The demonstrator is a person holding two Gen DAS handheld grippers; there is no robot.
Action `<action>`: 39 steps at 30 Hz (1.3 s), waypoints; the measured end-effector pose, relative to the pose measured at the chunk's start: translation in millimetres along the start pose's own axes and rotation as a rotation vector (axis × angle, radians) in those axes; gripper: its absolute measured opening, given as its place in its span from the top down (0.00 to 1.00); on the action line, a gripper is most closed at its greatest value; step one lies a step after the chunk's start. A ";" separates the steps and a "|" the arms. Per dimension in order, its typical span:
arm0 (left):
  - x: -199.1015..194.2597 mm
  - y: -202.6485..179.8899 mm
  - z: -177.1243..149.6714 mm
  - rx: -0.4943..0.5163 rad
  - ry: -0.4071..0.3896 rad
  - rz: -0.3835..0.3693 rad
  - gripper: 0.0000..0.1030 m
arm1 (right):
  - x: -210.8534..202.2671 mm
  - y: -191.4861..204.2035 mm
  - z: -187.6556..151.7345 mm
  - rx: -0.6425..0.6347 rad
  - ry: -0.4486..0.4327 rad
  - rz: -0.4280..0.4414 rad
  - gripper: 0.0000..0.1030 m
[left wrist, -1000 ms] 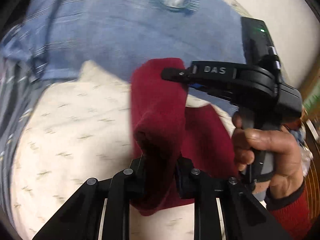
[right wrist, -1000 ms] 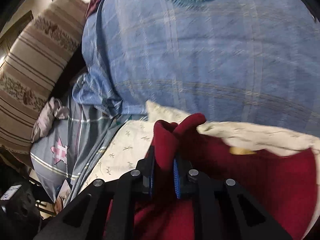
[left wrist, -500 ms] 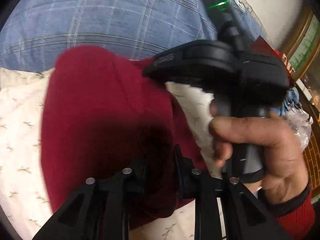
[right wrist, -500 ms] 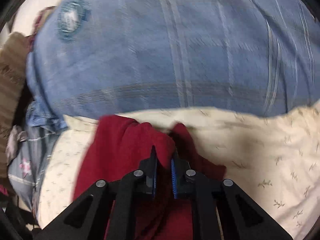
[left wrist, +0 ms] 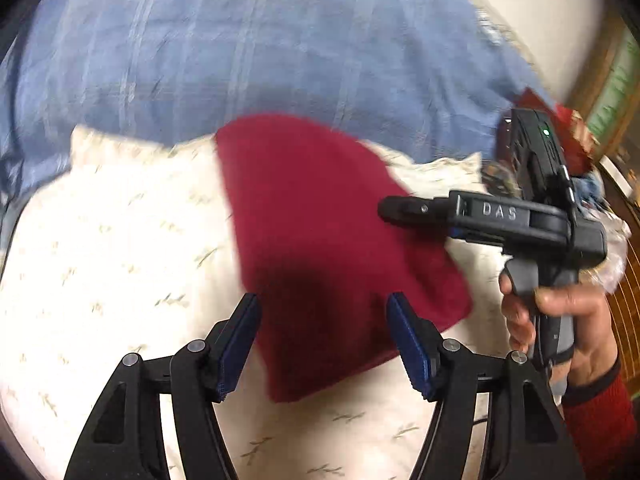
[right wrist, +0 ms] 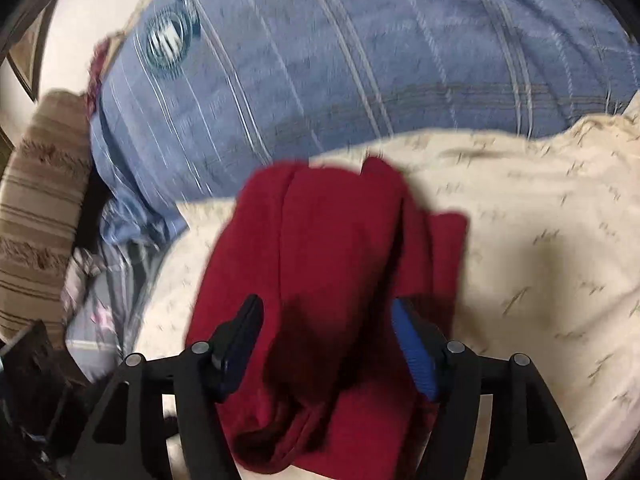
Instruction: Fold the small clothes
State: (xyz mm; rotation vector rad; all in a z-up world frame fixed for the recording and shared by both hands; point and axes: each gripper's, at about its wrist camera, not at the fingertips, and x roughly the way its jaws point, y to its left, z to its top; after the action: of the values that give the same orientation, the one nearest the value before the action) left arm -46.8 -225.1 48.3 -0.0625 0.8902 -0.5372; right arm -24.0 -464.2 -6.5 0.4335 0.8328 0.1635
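Both grippers, which a second ago were clamped on bunched folds of the red garment [left wrist: 320, 240] and held it up off the bedding, have let it drop: it now lies folded and flat on the cream sheet [left wrist: 120, 240], and each pair of jaws is opening with the cloth between the pads but no longer pinched. Taking the red garment as the landmark and going from its left side: in the left wrist view, bare cream sheet with small sprig marks stretches away to its left, and the blue plaid blanket [left wrist: 240, 52] lies along its far edge. The left gripper [left wrist: 322, 344] hovers over the garment's near end, blue pads spread to either side of the dark shadowed cloth and clear of it. To the garment's right the right gripper [left wrist: 384, 209] reaches in sideways over its right edge, gripped by a person's hand [left wrist: 560, 312] in a red sleeve. In the right wrist view the garment [right wrist: 340, 260] shows a few lengthwise folds; a striped brown cushion [right wrist: 40, 216] sits well off to its left, the blue blanket [right wrist: 360, 60] beyond it, and the right gripper [right wrist: 326, 348] has its pads spread wide over the near part of the cloth.
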 end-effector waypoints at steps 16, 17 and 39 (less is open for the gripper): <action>42.6 -28.7 4.5 0.057 0.031 0.058 0.35 | -3.1 -7.8 -6.8 -0.094 -0.044 -0.177 0.64; 41.5 -23.8 7.0 0.056 0.025 0.059 0.35 | -9.3 -10.2 -6.8 -0.080 -0.060 -0.182 0.57; 48.8 -19.9 -12.8 0.074 -0.034 0.132 0.28 | -41.1 17.4 -43.9 -0.156 -0.166 -0.220 0.62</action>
State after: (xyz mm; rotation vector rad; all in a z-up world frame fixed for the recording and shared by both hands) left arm -40.1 -263.2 10.3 0.0540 0.8342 -0.4446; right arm -83.6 -447.6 2.9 0.2041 0.6931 -0.0120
